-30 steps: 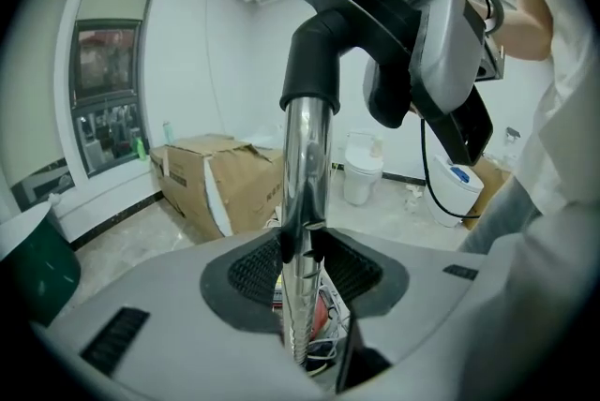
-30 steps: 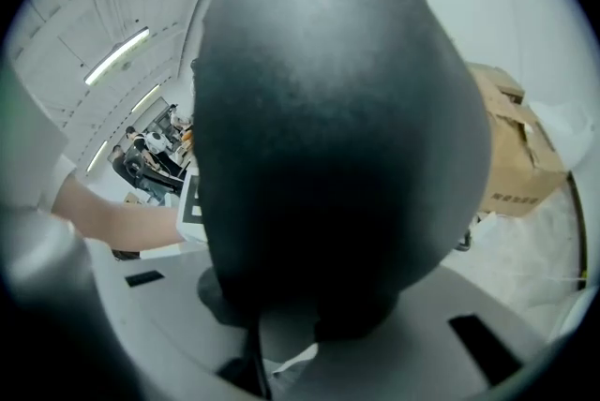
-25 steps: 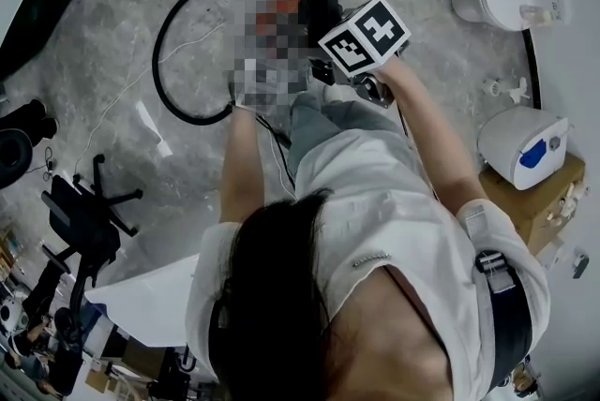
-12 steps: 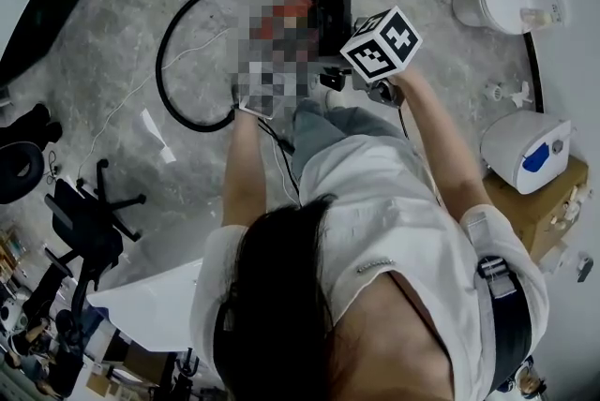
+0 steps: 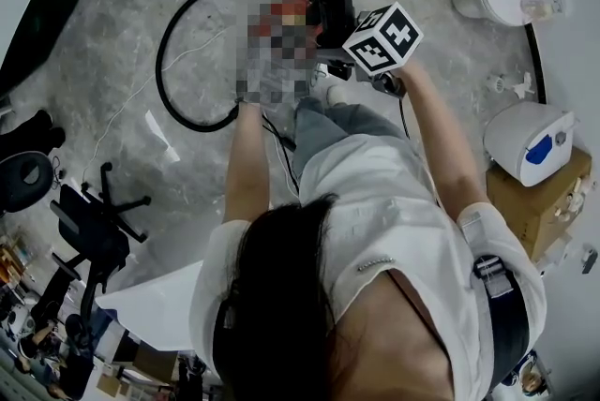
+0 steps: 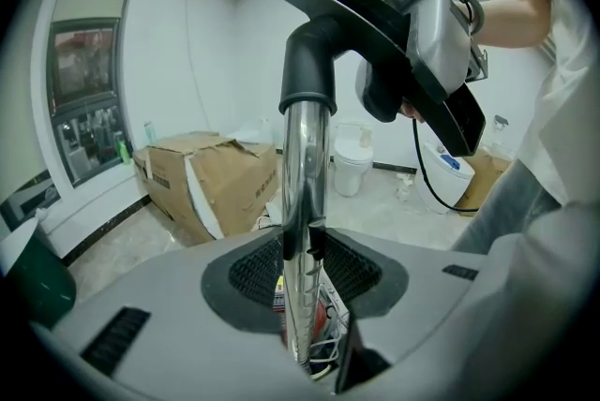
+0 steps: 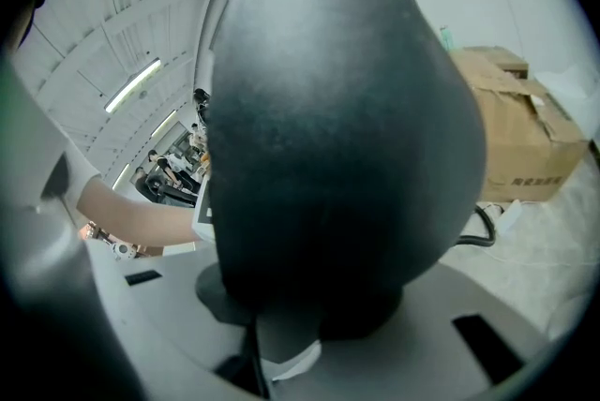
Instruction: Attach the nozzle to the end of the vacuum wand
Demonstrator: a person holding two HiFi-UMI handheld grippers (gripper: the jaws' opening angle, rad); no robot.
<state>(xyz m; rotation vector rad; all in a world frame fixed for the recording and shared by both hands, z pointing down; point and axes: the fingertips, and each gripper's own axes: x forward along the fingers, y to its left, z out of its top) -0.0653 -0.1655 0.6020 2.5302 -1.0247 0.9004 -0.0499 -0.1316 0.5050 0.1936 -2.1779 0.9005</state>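
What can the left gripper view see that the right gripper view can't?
Only the left gripper view: the shiny wand clamped in the left claw, a white toilet and a dark window. Only the right gripper view: the person's left forearm and a ceiling light strip. Both: the black nozzle, whole from the left but filling the frame from the right, and the cardboard box.

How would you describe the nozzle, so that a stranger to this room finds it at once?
In the left gripper view, start at the big cardboard box on the floor by the wall. Nearer than it, a shiny metal wand stands upright. The nozzle sits at the wand's top end: a flat black wedge on a curved black neck, matt where the tube below it is mirror-bright.
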